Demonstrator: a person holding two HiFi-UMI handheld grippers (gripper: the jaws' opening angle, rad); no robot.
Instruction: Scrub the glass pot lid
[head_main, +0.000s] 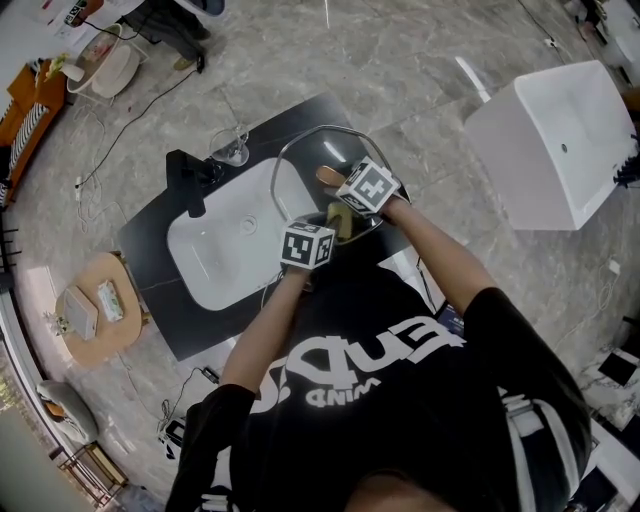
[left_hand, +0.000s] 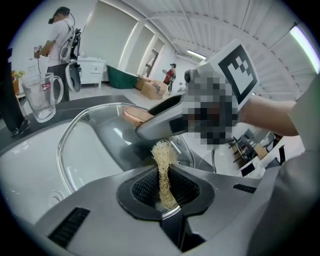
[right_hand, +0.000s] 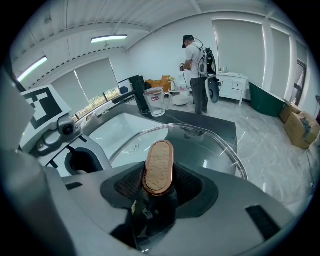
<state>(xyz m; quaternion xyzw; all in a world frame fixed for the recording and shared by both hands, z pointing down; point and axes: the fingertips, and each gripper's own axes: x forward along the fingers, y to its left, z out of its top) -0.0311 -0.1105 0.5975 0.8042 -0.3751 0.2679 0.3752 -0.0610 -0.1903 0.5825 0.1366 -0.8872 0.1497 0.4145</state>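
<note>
A person leans over a dark counter (head_main: 150, 240) with one white sink (head_main: 215, 250) set into it. The right gripper (right_hand: 159, 185) is clamped on the wood-topped handle (right_hand: 159, 165) of the single glass pot lid (right_hand: 210, 145), holding it above the sink end farthest from the one black faucet (head_main: 188, 180). The left gripper (left_hand: 162, 185) is closed tight on one straw-coloured fibre scrubber (left_hand: 162, 165), whose frayed tip points at the lid's near edge; it is hard to tell whether it touches the glass. No suds or water show and the glass looks clear, so scrubbing seems barely begun, with most of the surface left. One glass mug (head_main: 232, 148) stands at the counter's far edge beside the faucet.
</note>
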